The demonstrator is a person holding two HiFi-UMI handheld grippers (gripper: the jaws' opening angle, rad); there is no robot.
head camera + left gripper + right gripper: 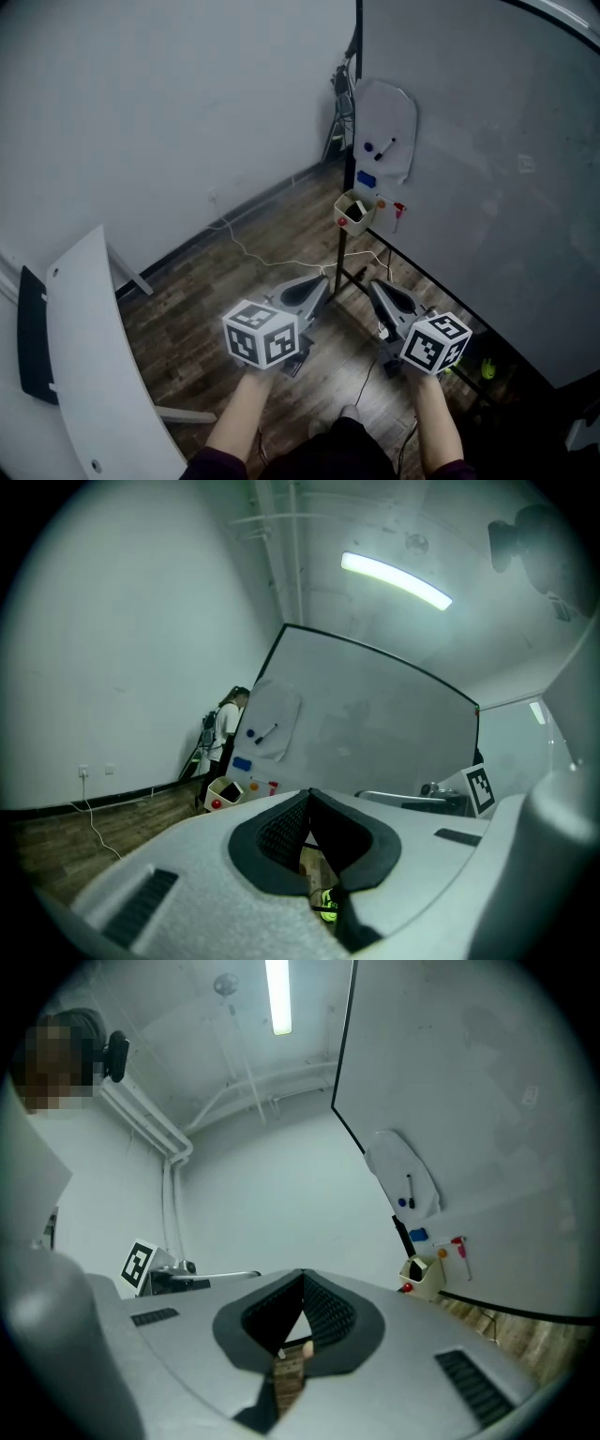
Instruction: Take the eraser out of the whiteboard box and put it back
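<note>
Two hand-held grippers face a whiteboard (487, 169). The left gripper (324, 280) and right gripper (374, 285) both have their jaws pressed together with nothing between them. The eraser (355, 208) stands in the small box (362, 226) on the board's lower edge, at about 12 o'clock from the grippers and well apart from both. It is likely light, with a stiff body and one soft felt face. The best hold is probably its exposed top end, pinched across the hard sides and drawn straight up so the box does not shift.
</note>
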